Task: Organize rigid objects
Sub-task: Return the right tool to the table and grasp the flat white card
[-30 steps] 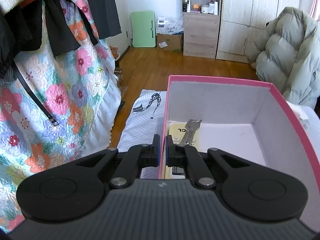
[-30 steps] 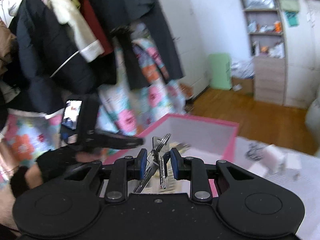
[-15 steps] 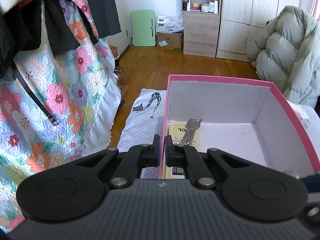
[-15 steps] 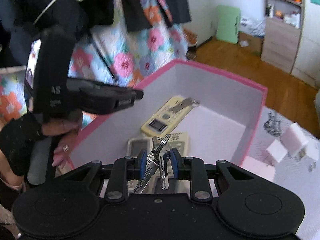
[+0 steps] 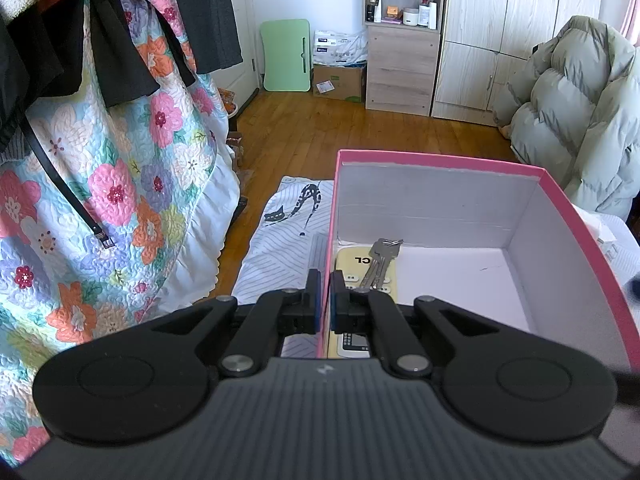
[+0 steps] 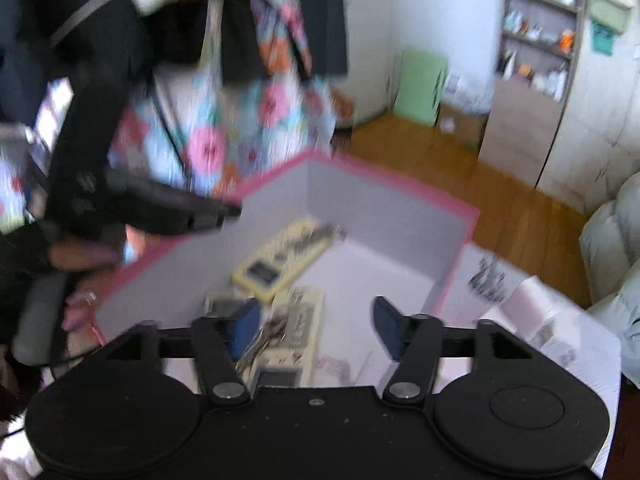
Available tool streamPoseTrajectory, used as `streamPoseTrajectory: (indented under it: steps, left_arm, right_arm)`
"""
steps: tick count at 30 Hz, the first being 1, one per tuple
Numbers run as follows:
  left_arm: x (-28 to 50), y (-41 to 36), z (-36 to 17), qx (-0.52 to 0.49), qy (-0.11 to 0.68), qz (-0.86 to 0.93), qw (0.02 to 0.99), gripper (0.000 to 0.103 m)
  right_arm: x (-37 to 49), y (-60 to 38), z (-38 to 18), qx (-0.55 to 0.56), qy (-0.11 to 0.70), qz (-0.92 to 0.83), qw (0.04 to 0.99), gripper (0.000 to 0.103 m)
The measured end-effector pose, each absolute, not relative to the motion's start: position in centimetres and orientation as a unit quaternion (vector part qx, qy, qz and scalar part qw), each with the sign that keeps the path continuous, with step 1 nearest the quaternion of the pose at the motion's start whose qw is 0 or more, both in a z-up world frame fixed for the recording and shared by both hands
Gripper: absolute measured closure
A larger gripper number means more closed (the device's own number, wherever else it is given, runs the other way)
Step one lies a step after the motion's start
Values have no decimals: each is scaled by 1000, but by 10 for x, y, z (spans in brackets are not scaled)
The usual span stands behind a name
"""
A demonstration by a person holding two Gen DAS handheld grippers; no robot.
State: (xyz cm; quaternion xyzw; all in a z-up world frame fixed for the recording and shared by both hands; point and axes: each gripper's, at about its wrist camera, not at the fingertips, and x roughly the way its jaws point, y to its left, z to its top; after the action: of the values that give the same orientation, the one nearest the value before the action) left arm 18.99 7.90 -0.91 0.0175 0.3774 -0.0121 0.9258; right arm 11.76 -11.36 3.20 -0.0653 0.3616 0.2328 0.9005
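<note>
Opening right gripper (image 6: 316, 328) jaws over pink box (image 6: 460, 248); key bunch (image 6: 264, 346) loose by its left finger, atop remote. Left gripper (image 5: 325, 300) pinching box's left wall.

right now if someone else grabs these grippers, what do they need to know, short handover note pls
Left gripper: shut on the near-left wall of the pink box, steadying it.
Right gripper: over the box, jaws opening; its bunch of keys sits by the left finger, apparently just released, though the view is blurred.
In the box: a cream remote with another set of keys lying on it, plus more remotes under the right gripper.
Done: the remotes and one key set are in the box.
Left: confirm the keys dropped in; some white items lie outside to the right, too blurred to identify.
</note>
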Motion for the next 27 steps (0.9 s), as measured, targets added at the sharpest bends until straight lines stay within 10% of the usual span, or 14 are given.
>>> streamPoseTrajectory:
  steps: [15,27]
  left_arm:
    - [189,79,-12,18,378,-7,925,99]
    - [197,81,-16,16,399,-7,917,99]
  right_arm:
    - [116,-263,-20,94,383,132,910,21]
    - [165,-240,-81,-12,416,225,881,30]
